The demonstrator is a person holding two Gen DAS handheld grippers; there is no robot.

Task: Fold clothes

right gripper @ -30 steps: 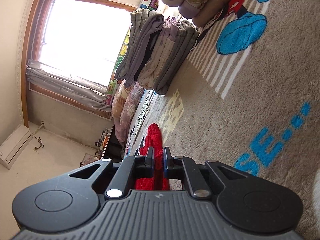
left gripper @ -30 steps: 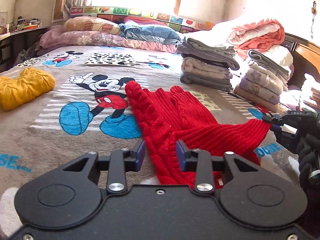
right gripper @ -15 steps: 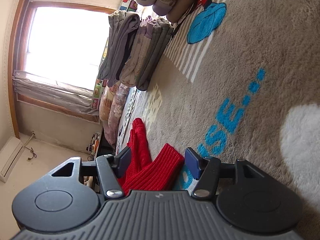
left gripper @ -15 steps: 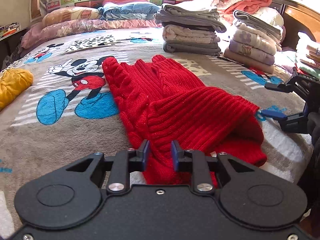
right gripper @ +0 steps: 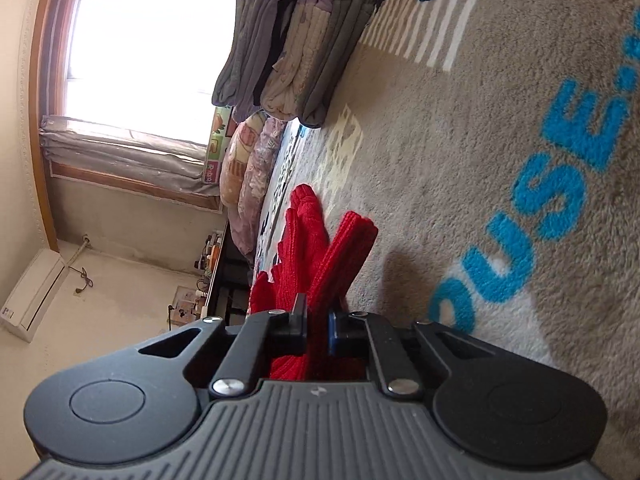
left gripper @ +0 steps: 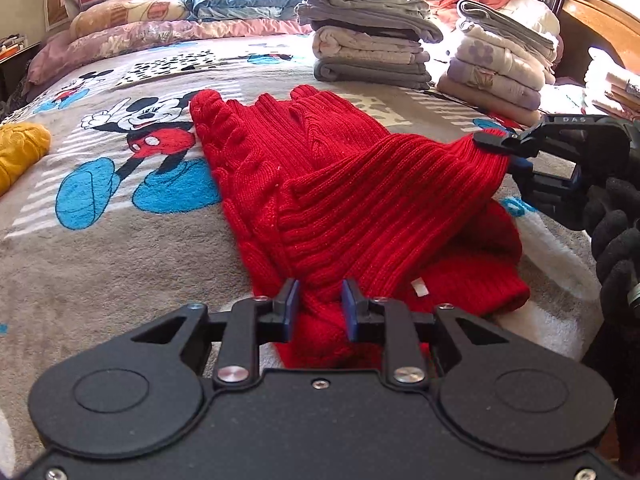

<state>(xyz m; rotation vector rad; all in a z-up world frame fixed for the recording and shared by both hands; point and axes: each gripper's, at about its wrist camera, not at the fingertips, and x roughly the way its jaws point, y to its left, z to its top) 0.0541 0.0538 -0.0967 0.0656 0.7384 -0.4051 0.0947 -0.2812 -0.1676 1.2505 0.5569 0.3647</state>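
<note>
Yellow knit (left gripper: 20,152): cut off by the left edge of the left wrist view; shown whole a second ago.
Left tongs (left gripper: 319,307): closed on a bunched fold of the red knit sweater (left gripper: 352,200) at its near edge; a second ago that edge was not gripped.
Red knit sweater: spread on the bed's Mickey Mouse blanket (left gripper: 120,248), its right corner lifted off the blanket; its near end is hidden behind the left tongs' body.
Right tongs (left gripper: 510,152): clamped on that ribbed corner; they have just been closing after standing wide open half a second ago, the fabric now pinched between them.
Gloved hand (left gripper: 616,248): partly cut off at the right edge.
Folded stacks (left gripper: 368,52): behind the sweater, well apart.
</note>
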